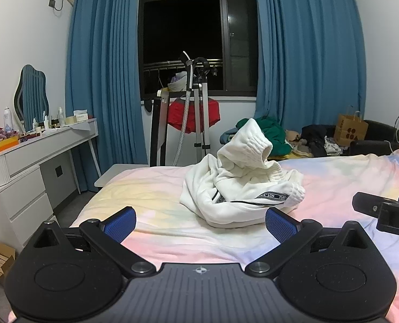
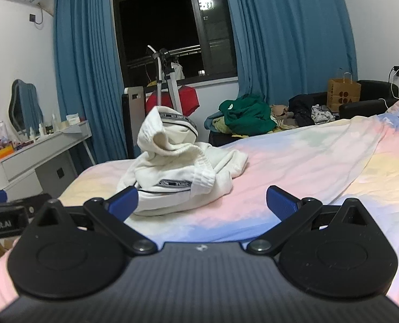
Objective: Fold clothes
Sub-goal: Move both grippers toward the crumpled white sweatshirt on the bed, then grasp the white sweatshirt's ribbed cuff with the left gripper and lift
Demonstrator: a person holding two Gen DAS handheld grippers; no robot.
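a white garment (image 1: 239, 185) with black-and-white printed tape along its seams is seen crumpled in a heap on the bed (image 1: 151, 215), toward the foot end, with one cuffed opening standing up above the pile. it is not laid flat and no fold lines are shown, so it is judged to be unfolded as it lies. the left gripper (image 1: 200, 222) is held low over the pastel sheet just short of the heap, its jaws spread wide with nothing between them. the right gripper (image 2: 202, 202) is held beside it, jaws likewise spread and empty, the heap lying ahead and to its left. the step in hand is judged to be the approach to the garment. an edge or cuff would need to be pinched by each gripper and the cloth drawn out flat before any fold can be made.
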